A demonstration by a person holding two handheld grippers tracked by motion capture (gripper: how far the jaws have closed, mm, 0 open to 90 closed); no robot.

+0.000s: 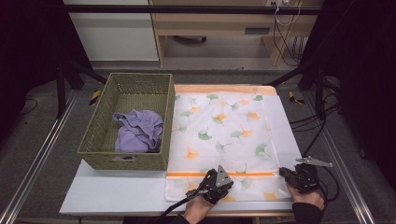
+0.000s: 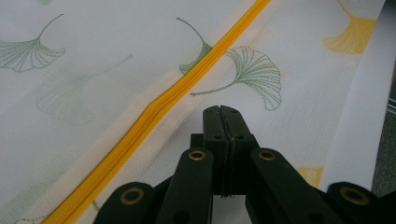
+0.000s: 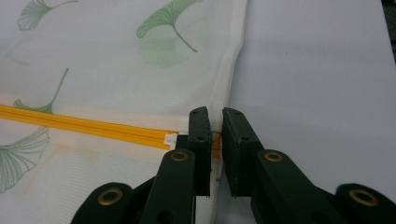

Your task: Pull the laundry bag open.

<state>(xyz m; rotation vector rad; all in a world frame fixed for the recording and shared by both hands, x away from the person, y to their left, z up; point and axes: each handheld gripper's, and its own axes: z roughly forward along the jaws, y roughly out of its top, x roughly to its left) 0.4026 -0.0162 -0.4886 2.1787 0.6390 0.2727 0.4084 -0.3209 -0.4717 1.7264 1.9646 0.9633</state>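
Mesh with a ginkgo-leaf print makes up the laundry bag (image 1: 224,135), which lies flat on the white table (image 1: 112,191) just right of a wicker basket (image 1: 100,135) holding purple cloth (image 1: 139,130). An orange zipper (image 1: 219,174) crosses the bag near its front edge. The left gripper (image 1: 217,183) rests on the bag just in front of the zipper, jaws fully together; whether they pinch any fabric I cannot tell. The right gripper (image 3: 212,135) sits at the bag's right edge by the zipper's end, jaws nearly closed with a narrow gap, the seam and an orange bit between them.
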